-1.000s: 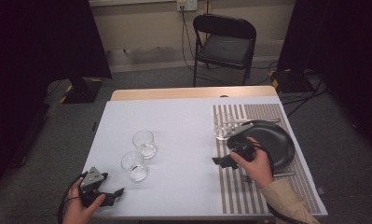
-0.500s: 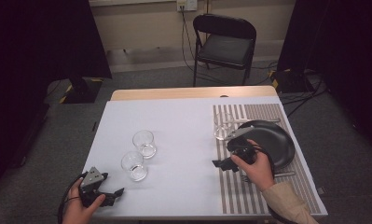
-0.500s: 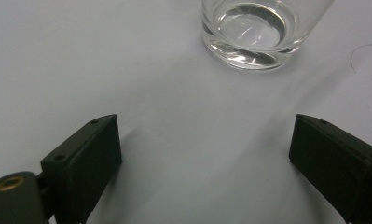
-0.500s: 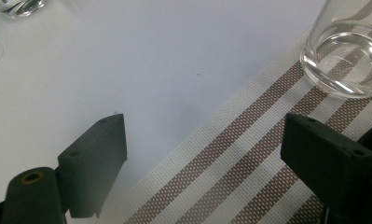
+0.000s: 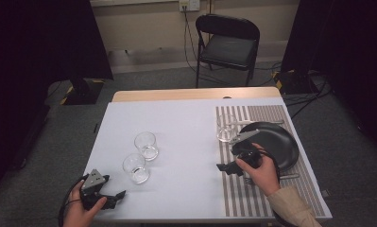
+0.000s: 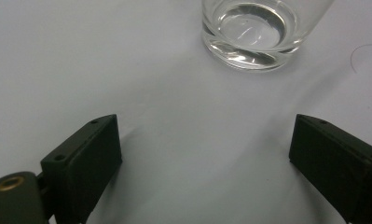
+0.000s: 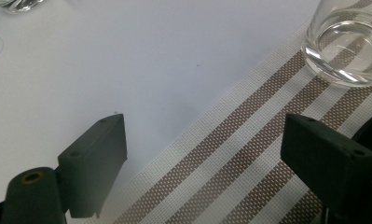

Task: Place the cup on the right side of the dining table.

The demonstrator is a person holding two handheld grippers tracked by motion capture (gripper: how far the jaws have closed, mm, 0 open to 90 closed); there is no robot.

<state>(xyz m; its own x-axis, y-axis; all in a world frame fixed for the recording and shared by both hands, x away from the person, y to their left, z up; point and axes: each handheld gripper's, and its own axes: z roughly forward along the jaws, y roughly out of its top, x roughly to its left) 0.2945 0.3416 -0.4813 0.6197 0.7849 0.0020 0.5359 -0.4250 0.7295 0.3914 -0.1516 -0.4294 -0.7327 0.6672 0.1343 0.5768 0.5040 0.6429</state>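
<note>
Glasses are the work in hand. High view: one glass [image 5: 226, 127] stands upright on the striped placemat [image 5: 252, 189], just beside the black plate [image 5: 278, 142], so one placement looks done. Two more, a far glass [image 5: 145, 145] and a near glass [image 5: 136, 167], stand upright on the white table [image 5: 186, 123], well apart from the mat; these appear left to move. Each glass's long axis is vertical, mouth up. The right gripper [image 5: 226, 168] hovers at the mat's edge; the left gripper [image 5: 115, 196] sits near the table's front edge.

Left gripper view: jaws spread wide, nothing between them; the near glass [image 6: 253, 32] stands ahead, untouched.

Right gripper view: jaws spread, empty, over the mat; the placed glass [image 7: 347, 44] stands ahead, clear of them.
</note>
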